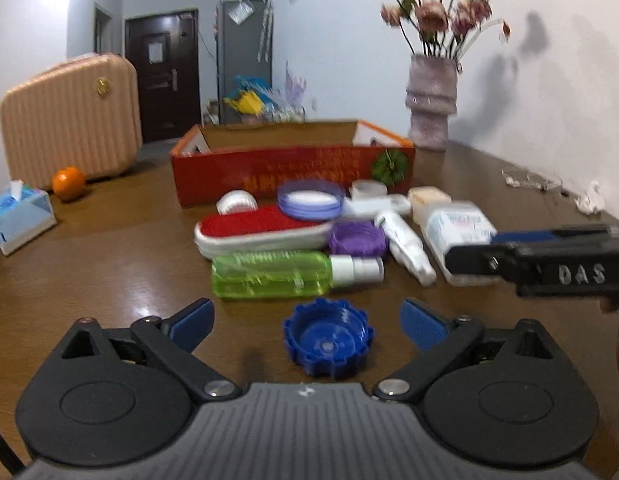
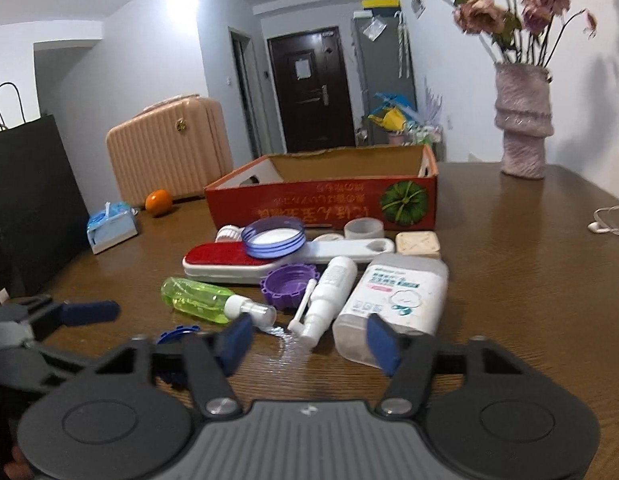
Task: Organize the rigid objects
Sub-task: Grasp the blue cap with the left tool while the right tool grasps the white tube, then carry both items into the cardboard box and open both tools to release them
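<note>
A: What lies ahead of the left tool (image 1: 307, 322)?

B: A dark-blue ridged plastic cap (image 1: 327, 336) sits open side up on the glossy brown wood counter (image 1: 109, 280), between the tool's spread blue pads, which do not touch it. Just past it a clear green bottle (image 1: 271, 274) lies on its side. Behind that are a red-faced brush (image 1: 257, 230), a purple ridged cap (image 1: 357, 238) and a shallow lilac lid (image 1: 310, 200), all crowded before an open red cardboard box (image 1: 293, 172).

A: And the right tool (image 2: 309, 338)?

B: Its jaws are partly open and hold nothing. A slim white spray bottle (image 2: 329, 296) lies just ahead between them. A white rounded tub (image 2: 393, 300) lies against its right pad; I cannot tell if they touch.

A: What else is around?

B: A ribbed pink vase (image 2: 523, 124) stands far right. An orange (image 2: 158, 202), a tissue pack (image 2: 111, 230) and a pink ribbed case (image 2: 169, 152) sit far left.
</note>
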`<state>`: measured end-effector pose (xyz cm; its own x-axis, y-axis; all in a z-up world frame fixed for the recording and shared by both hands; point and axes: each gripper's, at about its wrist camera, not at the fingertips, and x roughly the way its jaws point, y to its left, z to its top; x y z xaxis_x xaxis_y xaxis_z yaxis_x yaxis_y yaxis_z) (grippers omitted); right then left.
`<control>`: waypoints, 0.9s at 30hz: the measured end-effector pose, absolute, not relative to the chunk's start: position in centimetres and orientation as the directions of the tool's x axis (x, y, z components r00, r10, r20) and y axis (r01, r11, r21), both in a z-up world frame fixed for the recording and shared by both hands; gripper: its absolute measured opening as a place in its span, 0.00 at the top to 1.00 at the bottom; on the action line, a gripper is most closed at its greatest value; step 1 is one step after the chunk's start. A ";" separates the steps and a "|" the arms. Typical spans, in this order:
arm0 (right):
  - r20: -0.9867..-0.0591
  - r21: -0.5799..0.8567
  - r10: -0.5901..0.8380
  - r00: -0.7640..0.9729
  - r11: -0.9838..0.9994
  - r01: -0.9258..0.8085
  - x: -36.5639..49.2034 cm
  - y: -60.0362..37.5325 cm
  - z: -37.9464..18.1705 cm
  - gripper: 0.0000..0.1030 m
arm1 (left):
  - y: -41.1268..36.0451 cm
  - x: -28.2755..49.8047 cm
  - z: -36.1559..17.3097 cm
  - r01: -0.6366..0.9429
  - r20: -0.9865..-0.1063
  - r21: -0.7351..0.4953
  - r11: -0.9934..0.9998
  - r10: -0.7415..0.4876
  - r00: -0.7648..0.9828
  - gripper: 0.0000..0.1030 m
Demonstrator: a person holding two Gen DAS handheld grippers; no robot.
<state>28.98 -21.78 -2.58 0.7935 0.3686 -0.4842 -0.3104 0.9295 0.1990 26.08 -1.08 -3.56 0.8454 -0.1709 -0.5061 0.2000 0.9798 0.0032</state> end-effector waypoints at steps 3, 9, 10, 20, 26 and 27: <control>-0.487 0.179 0.349 0.801 0.937 -0.300 29.5 -21.5 -2.7 0.53 | -1.6 26.7 -4.2 0.213 -0.538 0.004 0.977 -0.178 0.824 0.25; -0.471 0.226 0.410 0.781 0.912 -0.343 31.9 -20.0 -2.4 0.53 | -2.0 28.2 -4.8 0.224 -0.592 -0.019 0.974 -0.192 0.783 0.46; -0.476 0.222 0.400 0.783 0.917 -0.333 32.5 -19.6 -2.5 0.53 | -1.9 28.4 -4.9 0.222 -0.599 -0.028 0.975 -0.194 0.777 0.46; -0.551 0.028 0.200 0.810 0.975 -0.222 34.9 -18.8 -3.4 0.54 | 0.0 28.4 -4.6 0.154 -0.594 -0.031 0.988 -0.142 0.792 0.46; -0.585 0.030 0.244 0.773 0.960 -0.280 35.2 -17.8 -3.8 0.59 | -0.2 28.4 -4.8 0.153 -0.596 -0.015 0.988 -0.132 0.792 0.46; -0.591 0.025 0.245 0.768 0.958 -0.286 34.9 -17.7 -3.9 0.59 | -0.2 28.3 -4.8 0.149 -0.598 -0.011 0.989 -0.126 0.792 0.46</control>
